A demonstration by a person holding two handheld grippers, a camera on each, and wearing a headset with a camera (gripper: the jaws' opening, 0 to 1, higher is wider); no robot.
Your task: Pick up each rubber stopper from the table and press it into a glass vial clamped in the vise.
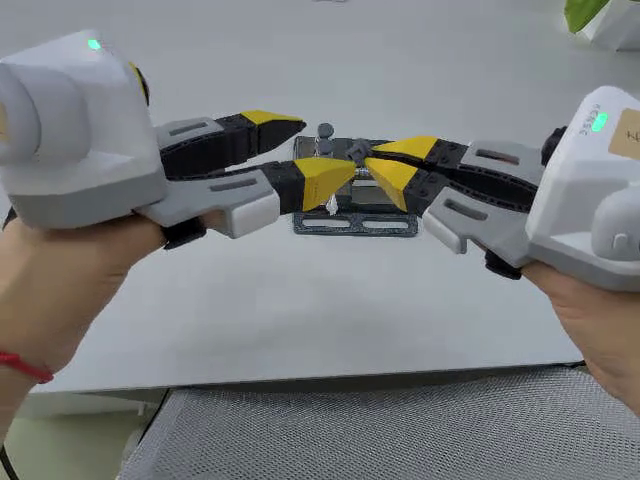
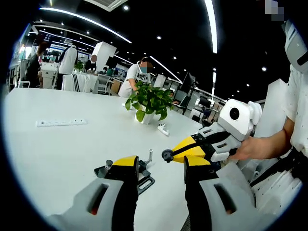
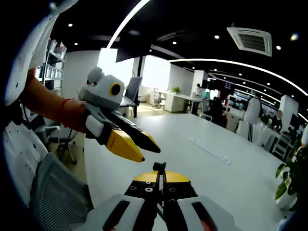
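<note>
Right gripper view | right gripper (image 3: 161, 175) pinches rubber stopper (image 3: 159, 166) at its tips | left gripper (image 2: 160, 162) jaws apart

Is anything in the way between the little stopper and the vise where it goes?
Nothing visible does. In the left gripper view the right hand-held gripper pinches the stopper just beside the vise, with bare table showing between them. The left hand-held gripper hangs open close by.
</note>
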